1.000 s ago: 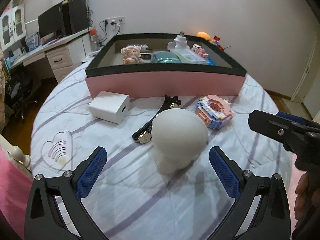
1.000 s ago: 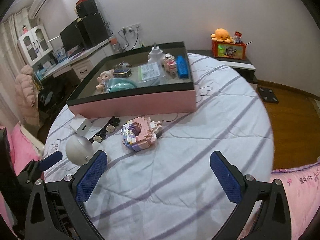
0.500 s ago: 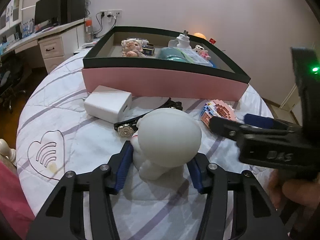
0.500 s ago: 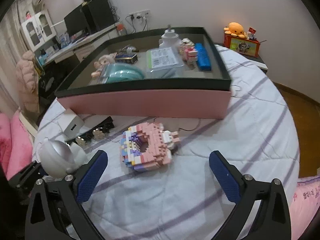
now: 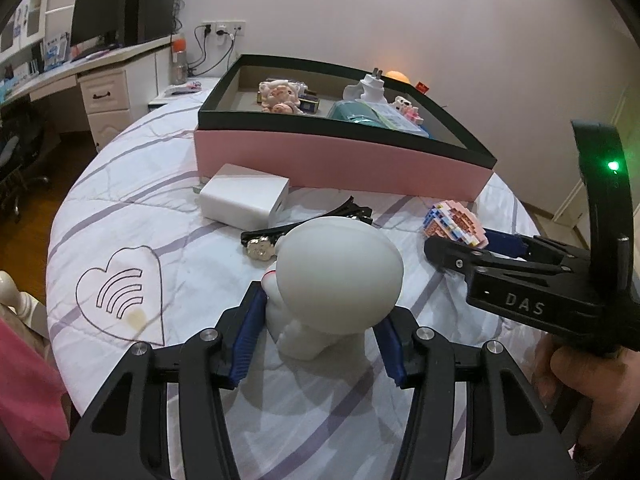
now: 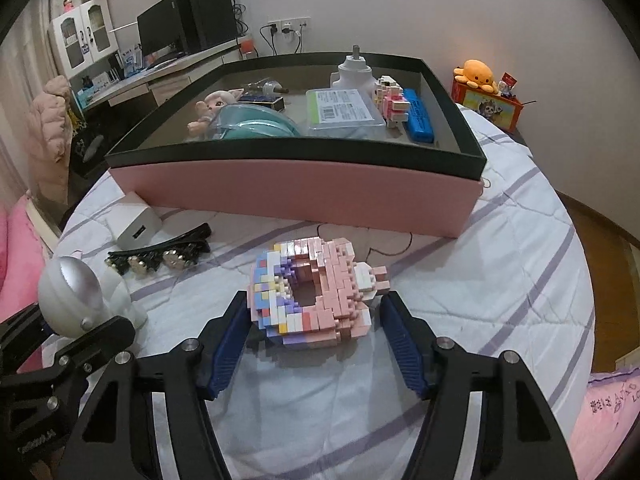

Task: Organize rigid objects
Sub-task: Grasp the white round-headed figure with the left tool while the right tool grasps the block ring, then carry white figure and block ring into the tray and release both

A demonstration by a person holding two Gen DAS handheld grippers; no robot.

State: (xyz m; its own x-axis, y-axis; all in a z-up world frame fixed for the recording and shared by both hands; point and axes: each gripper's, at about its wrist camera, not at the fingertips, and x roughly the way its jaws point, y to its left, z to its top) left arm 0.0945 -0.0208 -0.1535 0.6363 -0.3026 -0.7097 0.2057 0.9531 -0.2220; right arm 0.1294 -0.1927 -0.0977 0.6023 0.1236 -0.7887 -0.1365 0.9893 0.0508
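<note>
A white round-headed figurine stands on the bedspread; my left gripper is shut on its body, blue pads on both sides. It also shows in the right wrist view. A pink and pastel brick donut model lies flat on the bed; my right gripper has closed in around it, left pad touching, right pad a small gap away. The model also shows in the left wrist view. The pink box with a dark rim stands behind, holding several toys.
A white charger block and a black hair clip with shiny beads lie between the figurine and the box. A desk with monitors stands at the back left. An orange plush octopus sits on a small box at the right.
My right gripper has moved forward and narrowed around the brick donut. My left gripper stays shut on the white figurine.
</note>
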